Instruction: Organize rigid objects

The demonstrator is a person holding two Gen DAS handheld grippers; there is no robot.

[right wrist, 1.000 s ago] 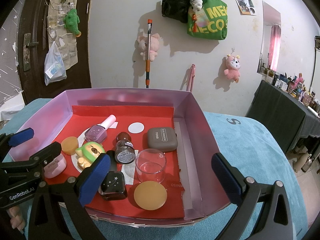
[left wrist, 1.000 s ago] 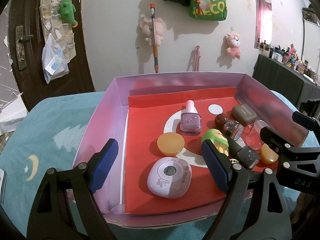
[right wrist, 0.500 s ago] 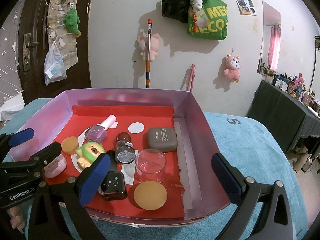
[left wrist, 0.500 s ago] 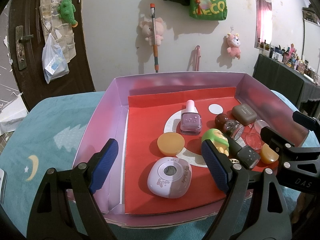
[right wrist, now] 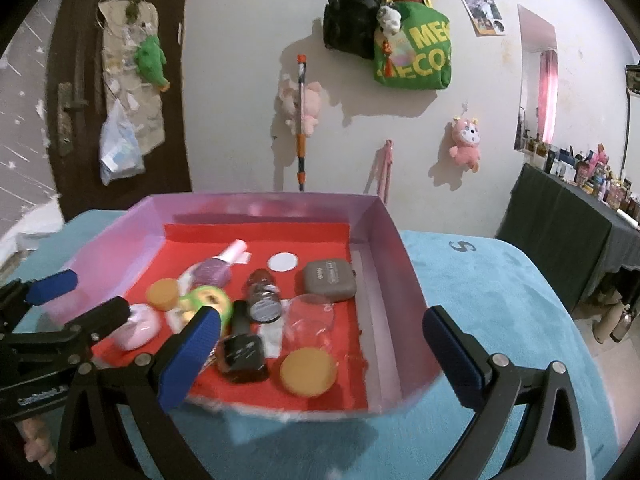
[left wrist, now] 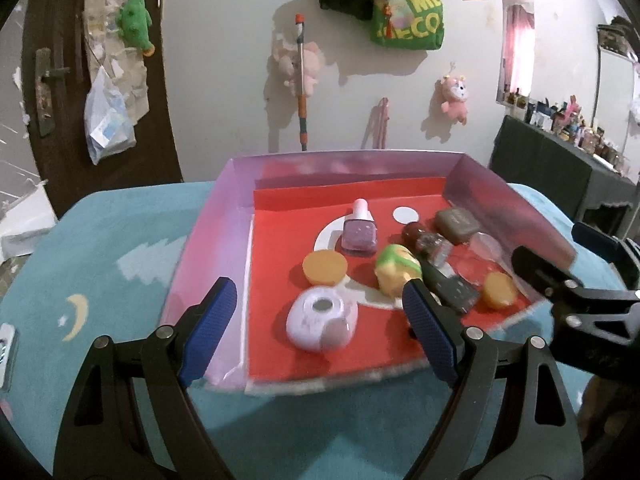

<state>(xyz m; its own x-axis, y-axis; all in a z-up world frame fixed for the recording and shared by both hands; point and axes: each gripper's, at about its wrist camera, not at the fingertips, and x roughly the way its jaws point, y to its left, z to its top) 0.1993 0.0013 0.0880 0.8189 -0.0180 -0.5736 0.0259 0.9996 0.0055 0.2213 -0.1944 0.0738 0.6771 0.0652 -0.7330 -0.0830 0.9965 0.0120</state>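
Observation:
A pink-walled box [left wrist: 208, 236] with a red floor holds the objects: a purple nail polish bottle [left wrist: 360, 234], an orange disc [left wrist: 324, 266], a white-lilac round case [left wrist: 320, 322], a green-yellow toy [left wrist: 396, 270], a dark glitter bottle [right wrist: 262, 298], a black bottle [right wrist: 242, 350], a grey case [right wrist: 329, 280], a clear glass [right wrist: 310, 322] and a second orange disc [right wrist: 308, 372]. My left gripper [left wrist: 320, 328] is open and empty at the box's near edge, above the round case. My right gripper [right wrist: 320, 344] is open and empty at the near right.
The box [right wrist: 396, 264] sits on a teal cloth-covered table [right wrist: 500, 300]. A dark door [left wrist: 52, 80] stands at the far left. A dark side table [right wrist: 568, 220] with small items stands at the right. Bags and plush toys hang on the wall.
Both grippers have pulled back and up from the box, so it sits farther away in both views. Both stay open; the objects in the box have not moved.

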